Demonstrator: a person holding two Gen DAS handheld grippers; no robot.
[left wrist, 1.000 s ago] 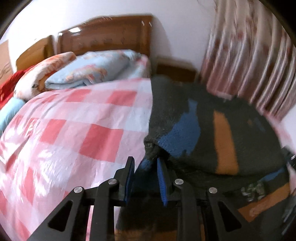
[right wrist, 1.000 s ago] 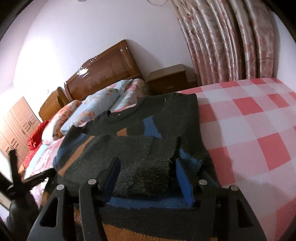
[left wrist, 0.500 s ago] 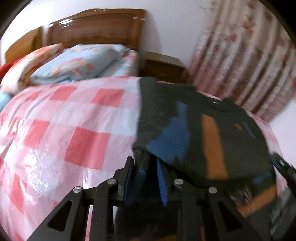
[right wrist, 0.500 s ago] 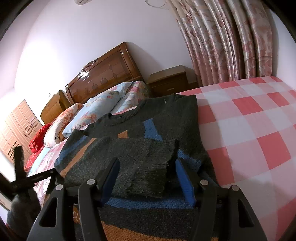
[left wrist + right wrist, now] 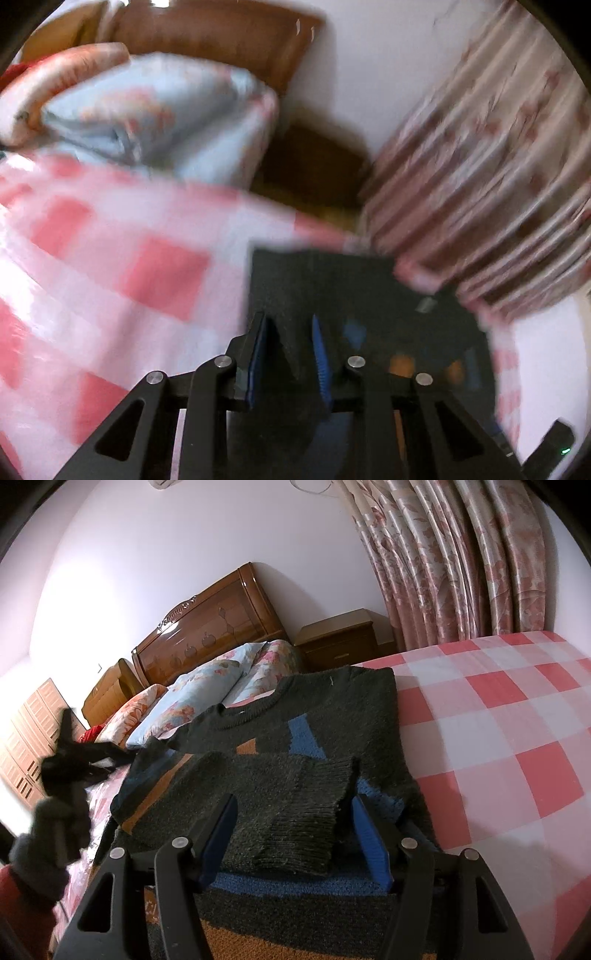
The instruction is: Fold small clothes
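A dark grey sweater with blue and orange blocks lies on the pink checked bedspread. One sleeve is folded across its body, and the ribbed cuff lies between the wide-apart jaws of my right gripper, which is open. My left gripper is shut on a dark fold of the sweater, which looks blurred in the left wrist view. The right wrist view also shows the left gripper at the sweater's left edge, held by a gloved hand.
Pillows and a wooden headboard stand at the far end of the bed. Beside it is a wooden nightstand, with pink curtains to its right. A wardrobe is at the far left.
My left gripper has swept sideways with the sweater fold in its jaws, and its view has swung toward the headboard and curtains. My right gripper has not moved.
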